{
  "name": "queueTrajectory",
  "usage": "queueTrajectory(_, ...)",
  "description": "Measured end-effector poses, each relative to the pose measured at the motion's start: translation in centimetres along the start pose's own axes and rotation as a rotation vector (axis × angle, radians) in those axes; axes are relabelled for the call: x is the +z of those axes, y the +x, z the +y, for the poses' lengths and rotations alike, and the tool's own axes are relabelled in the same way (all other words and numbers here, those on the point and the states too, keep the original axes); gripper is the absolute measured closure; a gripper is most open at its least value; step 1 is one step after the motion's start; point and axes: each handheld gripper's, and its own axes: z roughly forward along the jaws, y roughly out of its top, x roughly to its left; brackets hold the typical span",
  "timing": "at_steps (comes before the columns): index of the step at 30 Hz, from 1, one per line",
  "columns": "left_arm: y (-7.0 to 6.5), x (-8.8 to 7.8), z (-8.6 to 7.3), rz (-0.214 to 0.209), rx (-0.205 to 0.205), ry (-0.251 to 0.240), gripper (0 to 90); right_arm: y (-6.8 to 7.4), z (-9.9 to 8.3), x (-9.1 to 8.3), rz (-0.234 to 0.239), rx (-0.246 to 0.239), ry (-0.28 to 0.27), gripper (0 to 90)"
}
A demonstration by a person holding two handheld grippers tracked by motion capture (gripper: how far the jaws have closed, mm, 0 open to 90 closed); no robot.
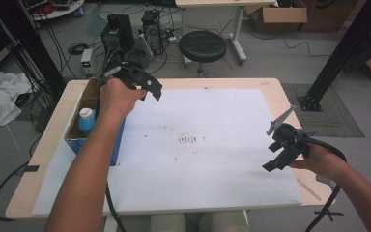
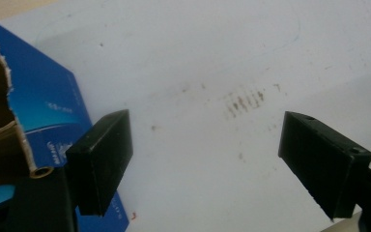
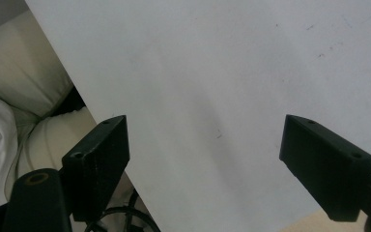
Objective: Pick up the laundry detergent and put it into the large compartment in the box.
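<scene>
- Left gripper (image 1: pixel 150 90) raised over the far left part of the white sheet (image 1: pixel 212 116), just beside the blue cardboard box (image 1: pixel 84 104) at the table's left edge; nearest thing inside the box a bottle with a white cap (image 1: pixel 86 119), upright toward the near end.
- Risk, as a judgement: a reach into the box from this height likely to catch a jaw on the torn cardboard rim (image 2: pixel 9 92) and shove or tip the box; cause, the narrow opening and the box sitting loose on the sheet.
- Further risk: a top-down pinch on the rounded cap apt to slip, or to knock the bottle over against the box wall; cause, a smooth cap and little room either side.
- Further risk: the trailing cable near the left forearm apt to drag the sheet's edge if pulled taut.
- Left gripper, seen from its own view (image 2: pixel 205 159): jaws spread wide, nothing between them, nothing touched; stained patch of sheet (image 2: pixel 244 101) lying beyond the gap, blue box side at the left.
- Right gripper (image 1: pixel 276 153) held low over the near right corner of the sheet, well apart from the box; in its own view (image 3: pixel 205 164) jaws likewise spread wide and bare, above the sheet's near edge, touching nothing.
</scene>
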Motion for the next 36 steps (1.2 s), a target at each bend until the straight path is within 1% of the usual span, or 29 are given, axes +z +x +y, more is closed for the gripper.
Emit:
queueTrajectory(1, -0.3, 0.2, 0.1, -0.002, 0.001, -0.002, 20.3, 0.0, -0.1, -0.1, -0.003, -0.004, 0.000, 17.7)
queueTrajectory(3, -0.7, 0.5, 0.2, -0.004, 0.008, -0.002, 20.3, 0.0, -0.2, -0.1, -0.002, 0.004, -0.001, 17.7)
queueTrajectory(10, -2.3, 1.7, 0.6, -0.016, 0.042, 0.001, 20.4, 0.0, -0.4, -0.2, -0.005, 0.004, 0.002, 17.7)
queueTrajectory(12, -2.6, 2.1, 0.6, -0.020, 0.043, -0.005, 20.4, 0.0, -0.4, -0.5, -0.007, 0.005, -0.007, 17.7)
queueTrajectory(18, -3.8, 3.3, 0.6, -0.025, 0.069, 0.008, 20.8, 0.1, -0.5, -0.8, -0.012, 0.001, -0.007, 17.7)
queueTrajectory(19, -4.0, 3.5, 0.6, -0.020, 0.071, 0.009, 20.8, 0.0, -0.6, -0.9, -0.013, 0.007, -0.010, 17.7)
queueTrajectory(23, -4.3, 4.0, 0.6, -0.024, 0.079, 0.014, 20.8, 0.0, -0.7, -0.9, -0.016, 0.003, -0.020, 17.6)
queueTrajectory(26, -4.5, 4.3, 0.5, -0.023, 0.087, 0.005, 21.0, 0.0, -0.8, -0.8, -0.015, 0.014, -0.013, 17.6)
queueTrajectory(28, -4.6, 4.5, 0.4, -0.024, 0.089, 0.006, 21.0, 0.0, -0.8, -0.8, -0.015, 0.012, -0.007, 17.7)
queueTrajectory(30, -4.6, 4.6, 0.3, -0.033, 0.083, 0.003, 21.0, 0.1, -0.7, -0.9, -0.014, 0.008, -0.009, 17.7)
queueTrajectory(33, -4.5, 4.8, 0.2, -0.028, 0.087, 0.013, 21.1, 0.1, -0.4, -1.0, -0.017, 0.004, -0.009, 17.7)
queueTrajectory(36, -4.4, 5.0, 0.1, -0.026, 0.081, 0.016, 21.1, 0.3, -0.3, -1.0, -0.016, 0.001, -0.010, 17.7)
